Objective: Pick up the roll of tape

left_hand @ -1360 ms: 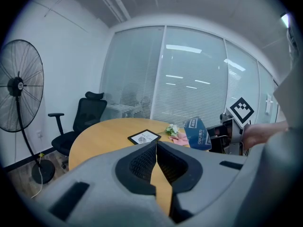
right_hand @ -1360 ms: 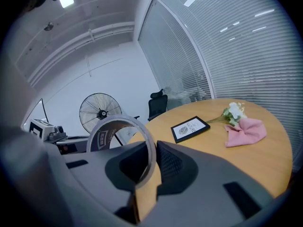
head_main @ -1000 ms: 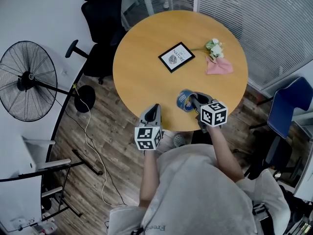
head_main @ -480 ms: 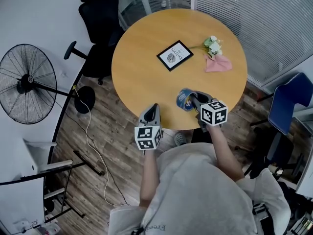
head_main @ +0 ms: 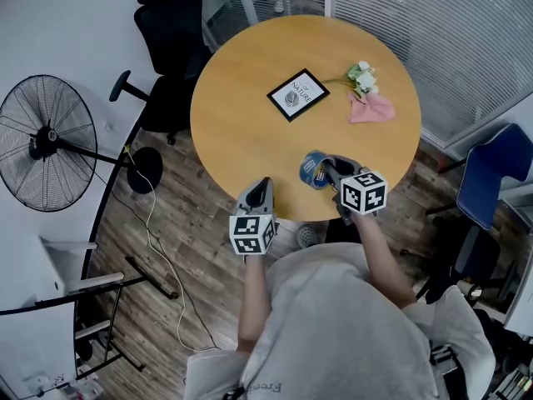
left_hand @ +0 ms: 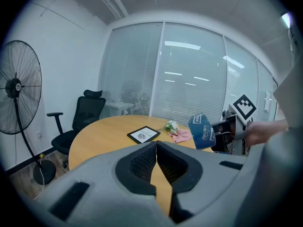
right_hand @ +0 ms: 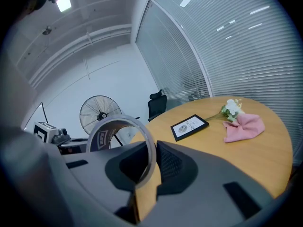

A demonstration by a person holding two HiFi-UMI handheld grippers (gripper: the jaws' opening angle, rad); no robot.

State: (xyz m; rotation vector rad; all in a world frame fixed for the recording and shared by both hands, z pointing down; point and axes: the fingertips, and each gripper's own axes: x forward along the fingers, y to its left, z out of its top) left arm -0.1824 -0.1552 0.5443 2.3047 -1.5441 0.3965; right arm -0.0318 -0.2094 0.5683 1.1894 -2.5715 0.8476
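Quick headcount from where I'm standing: one round table (head_main: pixel 250 115), and one roll of tape (head_main: pixel 314 170), sitting right between the right gripper's (head_main: pixel 329 168) fingers. Two grippers total, the other being the left gripper (head_main: pixel 266 182), each with one marker cube. Out past the fingertips: one picture frame (head_main: pixel 298 95), one pink cloth (head_main: pixel 371 108), one little bunch of flowers (head_main: pixel 363 77). Off to the left of the fingers, one standing fan (head_main: pixel 46 142). Chairs, two I'm sure of: one black chair (head_main: pixel 171 32), one blue chair (head_main: pixel 491 186).

Head view overhead, gripper views low; all share table (head_main: pixel 241 132)
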